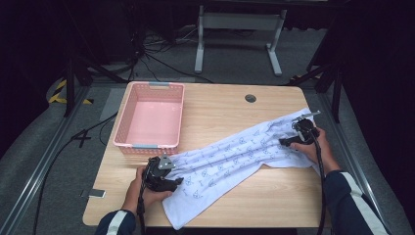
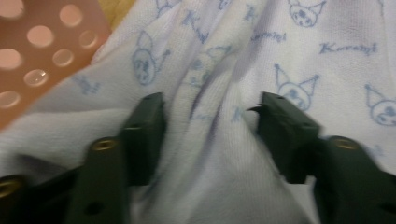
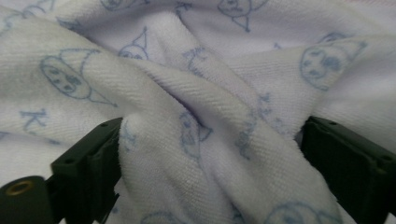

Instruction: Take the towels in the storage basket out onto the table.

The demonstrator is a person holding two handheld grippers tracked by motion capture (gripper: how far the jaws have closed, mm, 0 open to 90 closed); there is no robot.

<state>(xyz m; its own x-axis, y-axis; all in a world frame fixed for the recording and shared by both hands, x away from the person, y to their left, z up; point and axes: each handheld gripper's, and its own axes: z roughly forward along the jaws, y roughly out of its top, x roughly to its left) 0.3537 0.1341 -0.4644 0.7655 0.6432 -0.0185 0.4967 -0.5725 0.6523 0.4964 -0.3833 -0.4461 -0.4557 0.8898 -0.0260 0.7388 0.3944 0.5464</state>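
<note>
A white towel [image 1: 235, 152] printed with small blue cartoon faces lies stretched in a long diagonal band across the wooden table [image 1: 274, 196], from front left to back right. At its front-left end sits my left gripper [image 1: 177, 182], its jaws spread apart with a raised fold of towel [image 2: 205, 154] between them and not pinched [image 2: 210, 116]. My right gripper [image 1: 284, 142] rests on the towel's far right end. In the right gripper view its jaws stand wide [image 3: 210, 149] around a loose bunch of cloth [image 3: 187, 70].
A pink perforated basket [image 1: 149, 117] stands empty at the table's back left, and its wall [image 2: 37, 51] is close beside the left gripper. A cable hole [image 1: 250, 98] sits near the back edge. A small grey object [image 1: 97, 193] lies at the front-left edge.
</note>
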